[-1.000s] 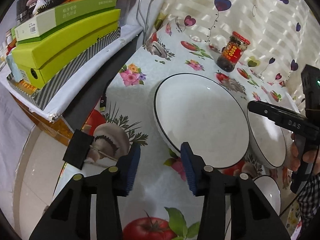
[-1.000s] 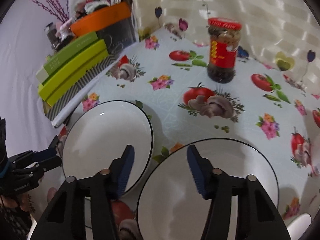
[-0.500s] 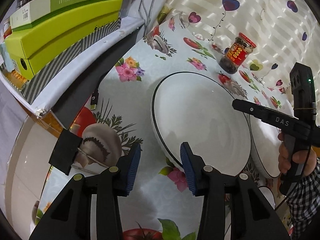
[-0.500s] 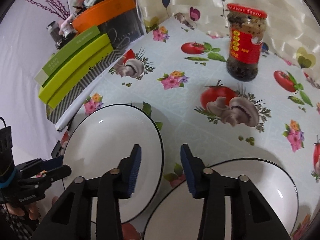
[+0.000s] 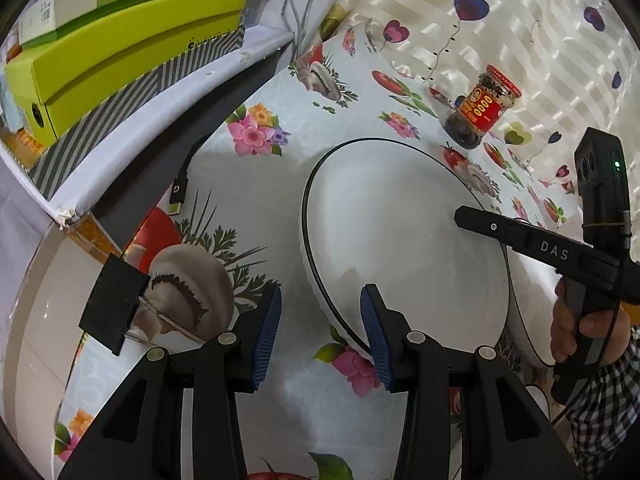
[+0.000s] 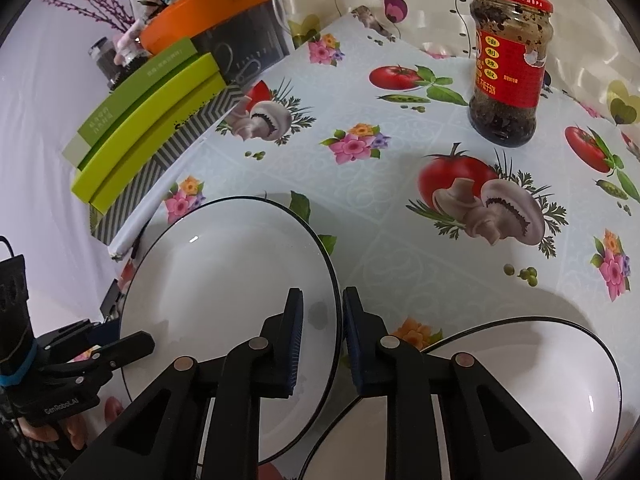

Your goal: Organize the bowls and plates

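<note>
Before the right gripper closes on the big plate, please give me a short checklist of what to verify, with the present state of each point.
1. Right gripper jaws straddle the rim of the large plate: ok.
2. Jaws already clamped on the rim: not ok, a gap shows.
3. Left gripper open at the plate's near edge: ok.
4. Second plate clear of the first: cannot tell, the gripper hides the gap.
5. Jar upright, apart from the plates: ok.

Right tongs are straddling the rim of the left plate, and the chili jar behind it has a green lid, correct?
Not quite: the lid is red, not green, as the right wrist view shows on the chili jar. The rest holds: the right tongs straddle the rim of the left plate, one finger over the plate, the other outside it.
</note>
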Available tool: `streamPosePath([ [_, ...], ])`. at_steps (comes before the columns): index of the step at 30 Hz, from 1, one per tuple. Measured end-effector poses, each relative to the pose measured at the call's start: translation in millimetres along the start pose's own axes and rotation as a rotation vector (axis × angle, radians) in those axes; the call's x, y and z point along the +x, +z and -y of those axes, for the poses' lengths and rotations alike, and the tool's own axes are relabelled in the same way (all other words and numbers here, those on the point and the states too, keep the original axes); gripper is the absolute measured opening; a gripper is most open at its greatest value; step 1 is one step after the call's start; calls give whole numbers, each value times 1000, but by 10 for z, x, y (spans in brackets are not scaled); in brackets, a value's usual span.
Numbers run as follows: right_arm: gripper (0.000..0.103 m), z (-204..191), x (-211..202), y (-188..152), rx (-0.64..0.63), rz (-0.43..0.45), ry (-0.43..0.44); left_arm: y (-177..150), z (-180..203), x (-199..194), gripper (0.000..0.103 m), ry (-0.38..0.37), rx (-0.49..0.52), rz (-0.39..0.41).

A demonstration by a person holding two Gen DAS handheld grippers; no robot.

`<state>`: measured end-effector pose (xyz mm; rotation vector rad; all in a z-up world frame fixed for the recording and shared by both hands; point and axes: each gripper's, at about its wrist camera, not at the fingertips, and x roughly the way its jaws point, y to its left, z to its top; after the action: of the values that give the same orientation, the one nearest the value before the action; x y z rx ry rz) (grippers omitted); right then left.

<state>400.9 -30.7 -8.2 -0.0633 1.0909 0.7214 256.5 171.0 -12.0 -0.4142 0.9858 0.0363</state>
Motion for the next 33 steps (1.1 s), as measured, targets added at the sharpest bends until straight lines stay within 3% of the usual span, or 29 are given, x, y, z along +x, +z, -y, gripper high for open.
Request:
streamPosePath([
  [5,20,-13,21,4,1,-4,-17,-7,10,-1,43,-4,7,-2],
  [9,14,-38,15,6,1,4,-60,1,57,-16,26,-13,19,5],
  [18,13,-69,-17,-32,32,13,-77,-3,91,-43,23,47,13,16],
  [33,13,-301,-367,-147,65,58,-37,-47,42,-378,23,59,3,82],
])
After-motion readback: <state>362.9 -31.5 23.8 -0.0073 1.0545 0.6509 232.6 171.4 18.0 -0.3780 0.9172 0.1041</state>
